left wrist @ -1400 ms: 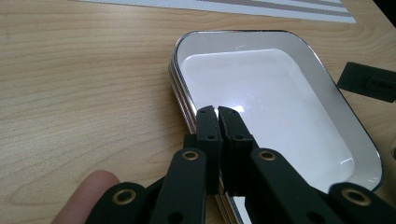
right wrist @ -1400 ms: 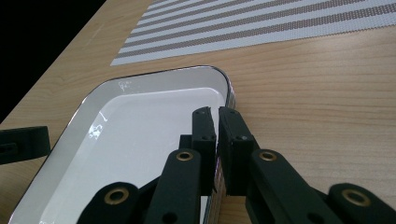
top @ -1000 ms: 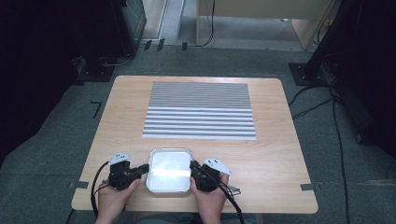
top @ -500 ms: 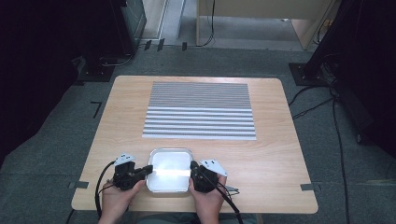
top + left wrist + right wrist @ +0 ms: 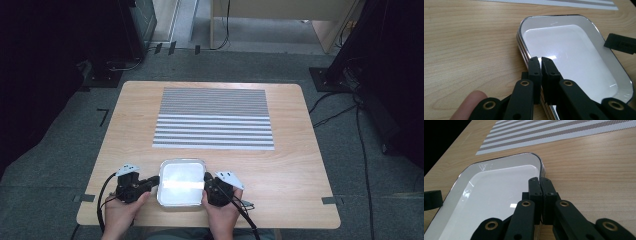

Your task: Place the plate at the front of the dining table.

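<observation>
A white rectangular dish with rounded corners and a shiny rim lies on the wooden table near its front edge. My left gripper is clamped on the dish's left rim. In the left gripper view the jaws straddle the rim of the dish; they have just been opening a hair, with the rim still between them. My right gripper pinches the right rim. In the right gripper view its jaws stand tight together over the edge of the dish, which is empty.
A grey-and-white striped mat covers the middle and far part of the table. Bare wood runs left and right of the dish. Cables trail from both grippers over the front edge. Dark equipment and floor cables surround the table.
</observation>
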{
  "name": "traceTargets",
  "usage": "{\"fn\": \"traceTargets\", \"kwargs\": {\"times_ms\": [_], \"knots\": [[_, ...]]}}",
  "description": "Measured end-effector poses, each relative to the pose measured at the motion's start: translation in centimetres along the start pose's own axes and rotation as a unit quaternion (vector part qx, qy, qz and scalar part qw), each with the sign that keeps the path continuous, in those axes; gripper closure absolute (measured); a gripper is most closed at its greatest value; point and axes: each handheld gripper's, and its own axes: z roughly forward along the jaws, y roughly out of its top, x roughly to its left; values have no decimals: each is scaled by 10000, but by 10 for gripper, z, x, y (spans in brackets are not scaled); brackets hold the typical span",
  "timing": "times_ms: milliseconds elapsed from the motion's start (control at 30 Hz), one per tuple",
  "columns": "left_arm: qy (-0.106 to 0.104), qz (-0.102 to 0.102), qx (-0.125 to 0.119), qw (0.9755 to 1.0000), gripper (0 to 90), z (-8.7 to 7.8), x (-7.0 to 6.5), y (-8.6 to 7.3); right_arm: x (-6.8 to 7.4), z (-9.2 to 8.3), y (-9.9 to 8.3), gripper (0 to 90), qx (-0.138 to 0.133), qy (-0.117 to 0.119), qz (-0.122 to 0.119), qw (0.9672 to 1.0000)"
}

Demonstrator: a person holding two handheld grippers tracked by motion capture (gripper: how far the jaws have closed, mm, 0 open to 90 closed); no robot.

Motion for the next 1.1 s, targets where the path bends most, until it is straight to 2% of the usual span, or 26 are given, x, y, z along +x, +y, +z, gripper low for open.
{"fn": "traceTargets", "kwargs": {"times_ms": [133, 267, 333, 400, 500, 633, 700, 733, 767, 833, 867, 900, 933, 1000, 1033, 1100], "knots": [[-29, -45, 17, 10000, 865, 0, 1, 0, 0, -1, -1, 900, -13, 2, -12, 10000], [127, 46, 14, 9999, 864, 2, -4, 0, 1, -2, -2, 900, -29, -22, -21, 10000], [281, 180, 15, 9994, 862, 3, -8, 0, 1, -3, -3, 899, -53, -43, -69, 10000], [483, 323, 26, 9983, 860, 4, -14, -1, 2, -3, -5, 898, -76, -80, -118, 9999], [785, 574, -6, 9953, 860, 5, -22, -2, 4, -3, -6, 898, -126, -138, -207, 9996], [988, 705, -104, 9926, 870, 6, -27, -4, 6, -3, -9, 898, -204, -195, -329, 9991], [1135, 820, -227, 9899, 890, 6, -32, -4, 7, -3, -11, 897, -279, -252, -409, 9985], [1077, 860, -205, 9902, 900, 7, -34, -4, 7, -3, -12, 898, -292, -259, -408, 9984], [947, 850, -96, 9918, 900, 10, -36, -4, 7, -4, -12, 899, -300, -233, -371, 9986], [870, 943, 119, 9917, 900, 22, -42, -10, 8, -3, -13, 900, -315, -169, -324, 9988], [842, 980, 65, 9916, 900, 24, -45, -12, 8, -3, -14, 900, -315, -153, -323, 9989], [726, 986, 4, 9925, 900, 23, -48, -12, 9, -3, -14, 900, -314, -152, -304, 9989], [655, 1029, -189, 9924, 900, 19, -53, -11, 8, -3, -14, 900, -322, -126, -284, 9990], [748, 1094, -489, 9900, 900, 8, -55, -9, 6, -3, -13, 900, -325, -80, -196, 9992], [739, 1040, -558, 9903, 898, 5, -53, -8, 5, -3, -13, 900, -333, -83, -163, 9993], [599, 719, -592, 9938, 845, -2, -41, -6, 5, -4, -14, 900, -359, -91, -127, 9992]]}}
